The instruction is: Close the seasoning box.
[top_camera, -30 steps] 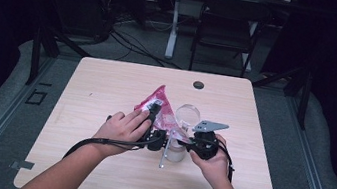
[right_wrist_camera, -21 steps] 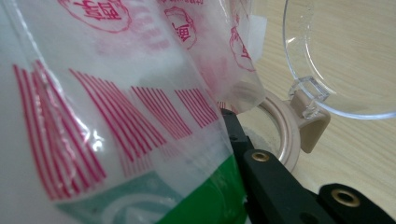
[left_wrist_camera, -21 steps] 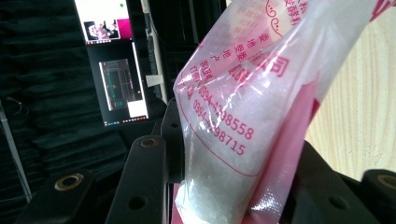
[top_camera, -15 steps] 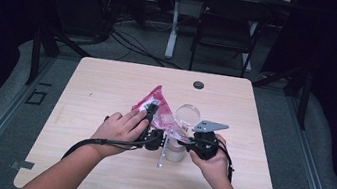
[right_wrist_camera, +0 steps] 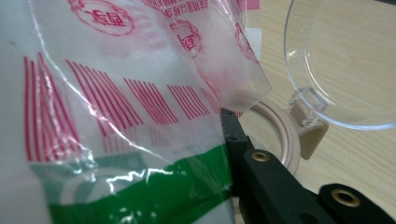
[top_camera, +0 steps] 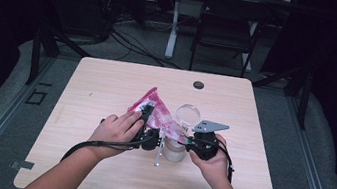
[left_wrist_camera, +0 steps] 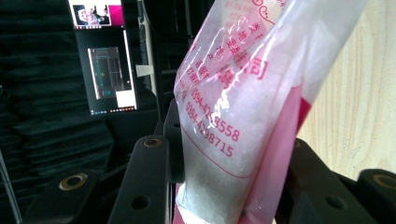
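High view: the wooden table (top_camera: 106, 90) has bare board on all sides of the work, widest toward the far edge, where a small dark round grommet (top_camera: 198, 85) sits; the work lies in the near half, right of the middle. The pink-and-clear plastic bag (top_camera: 151, 109) slopes up from the grippers toward the far left. Just right of it stands a clear container (top_camera: 174, 148) with its hinged clear lid (top_camera: 189, 114) flipped open behind it. The left gripper (top_camera: 148, 122) lies along the bag's near side under the left hand (top_camera: 115, 129); the right gripper (top_camera: 188, 142), with its grey three-cornered plate on top, sits beside the container in the right hand (top_camera: 212, 157). From here the jaws of both are too small to judge.

Left gripper view: the two black jaws stand partly spread and pinch the bag (left_wrist_camera: 233, 116), which rises between them, filled with white grains and printed with red characters and numbers. The jaws have just been closing a little on it. The table edge (left_wrist_camera: 359, 102) shows at right; a lit monitor (left_wrist_camera: 109, 70) stands in the dark room beyond. The bag's top is cut off.

Right gripper view: the bag (right_wrist_camera: 107, 116), with red bars and a green band, covers the left side and hides one jaw; the other black jaw presses against its film, pinched tight. Behind it are the container's beige rim (right_wrist_camera: 280, 135) and the open lid (right_wrist_camera: 345, 60), cut off at the frame's edge.
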`<state>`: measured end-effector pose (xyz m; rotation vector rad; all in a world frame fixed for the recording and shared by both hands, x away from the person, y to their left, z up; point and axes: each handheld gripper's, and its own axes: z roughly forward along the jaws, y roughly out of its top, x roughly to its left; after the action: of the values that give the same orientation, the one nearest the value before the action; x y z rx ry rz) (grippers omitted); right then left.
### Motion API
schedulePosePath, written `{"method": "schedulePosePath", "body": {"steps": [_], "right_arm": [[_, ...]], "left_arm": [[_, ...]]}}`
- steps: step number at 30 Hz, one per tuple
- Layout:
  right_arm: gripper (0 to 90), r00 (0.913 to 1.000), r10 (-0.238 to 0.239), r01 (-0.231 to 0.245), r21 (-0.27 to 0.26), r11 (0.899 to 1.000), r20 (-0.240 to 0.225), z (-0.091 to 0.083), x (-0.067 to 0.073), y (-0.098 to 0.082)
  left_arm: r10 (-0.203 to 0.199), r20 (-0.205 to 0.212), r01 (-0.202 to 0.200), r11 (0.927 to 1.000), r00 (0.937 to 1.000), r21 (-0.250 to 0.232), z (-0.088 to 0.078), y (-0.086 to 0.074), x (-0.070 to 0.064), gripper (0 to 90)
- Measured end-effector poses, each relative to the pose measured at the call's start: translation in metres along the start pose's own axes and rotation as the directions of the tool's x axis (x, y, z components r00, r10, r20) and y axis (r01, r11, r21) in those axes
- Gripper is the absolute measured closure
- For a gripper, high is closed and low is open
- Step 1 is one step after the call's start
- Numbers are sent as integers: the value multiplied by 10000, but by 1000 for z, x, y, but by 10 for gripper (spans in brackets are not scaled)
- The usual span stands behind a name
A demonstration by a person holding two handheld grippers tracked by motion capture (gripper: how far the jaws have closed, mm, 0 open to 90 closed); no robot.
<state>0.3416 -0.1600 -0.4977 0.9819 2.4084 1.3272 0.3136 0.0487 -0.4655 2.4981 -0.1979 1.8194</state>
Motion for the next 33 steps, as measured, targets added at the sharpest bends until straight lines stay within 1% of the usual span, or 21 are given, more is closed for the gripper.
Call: {"method": "schedulePosePath", "body": {"steps": [1,2,4,5,6,8,10,12,13,15,17,20,21,22,23,26,27,28,29,30,33], "right_arm": [[900,10000,-21,21,-25,10000,3,0,0,0],[900,10000,-32,32,-29,10000,10,0,1,1],[900,9999,-107,106,-34,9999,-34,0,2,1],[900,9999,-116,116,-48,9999,-36,0,3,2],[900,9999,-100,100,-72,9999,-20,0,3,2],[900,9999,-131,131,-106,9999,-22,-1,4,3],[900,9999,-146,146,-135,9998,-4,-2,5,4],[900,9999,-149,149,-163,9998,-11,-2,6,4],[900,9999,-144,144,-178,9997,-10,-2,7,4],[900,9999,-169,168,-182,9997,-18,-2,7,4],[900,9998,-200,199,-210,9996,-30,-1,8,4],[900,9997,-243,243,-160,9996,-8,-1,10,5],[900,9997,-244,244,-167,9996,-9,0,10,5],[900,9997,-260,260,-173,9995,-5,0,11,5],[900,9996,-287,287,-163,9995,-31,0,11,5],[900,9996,-287,288,-192,9994,28,0,12,5],[900,9996,-276,277,-219,9994,46,0,12,5],[900,9996,-273,274,-221,9994,53,0,12,5],[900,9996,-265,267,-242,9994,56,0,12,5],[900,9996,-259,261,-256,9993,67,0,12,5],[899,9996,-282,284,-250,9993,61,0,12,5]], "left_arm": [[-1,-11,1,10000,10000,-9,0,-1,0,694],[-119,40,119,9999,9999,8,0,-2,0,695],[-203,141,202,9998,9997,40,0,-3,-1,698],[-232,210,228,9996,9995,190,-1,-4,0,699],[-261,95,260,9996,9996,58,-1,-5,-1,699],[-464,296,457,9987,9985,223,-2,-6,-2,700],[-626,247,622,9979,9977,176,-2,-8,-3,701],[-847,330,841,9963,9959,182,-2,-9,-5,702],[-884,345,879,9960,9955,181,-2,-10,-6,704],[-1161,473,1152,9931,9921,226,-2,-12,-7,707],[-1221,454,1213,9924,9915,204,-2,-14,-9,711],[-1600,617,1589,9870,9852,225,-2,-17,-13,716],[-1639,616,1627,9864,9846,245,-2,-18,-13,717],[-1796,627,1785,9837,9817,218,-2,-19,-15,718],[-1832,675,1821,9830,9808,232,-1,-19,-16,719],[-2217,759,2201,9751,9722,290,-1,-20,-20,721],[-2369,827,2352,9715,9680,303,-1,-21,-22,721],[-2436,871,2411,9698,9660,379,-2,-21,-24,721],[-2464,852,2443,9691,9654,345,-1,-21,-26,721],[-2535,897,2517,9673,9632,314,-1,-22,-28,721],[-2701,1018,2670,9627,9574,432,0,-24,-32,721]]}}
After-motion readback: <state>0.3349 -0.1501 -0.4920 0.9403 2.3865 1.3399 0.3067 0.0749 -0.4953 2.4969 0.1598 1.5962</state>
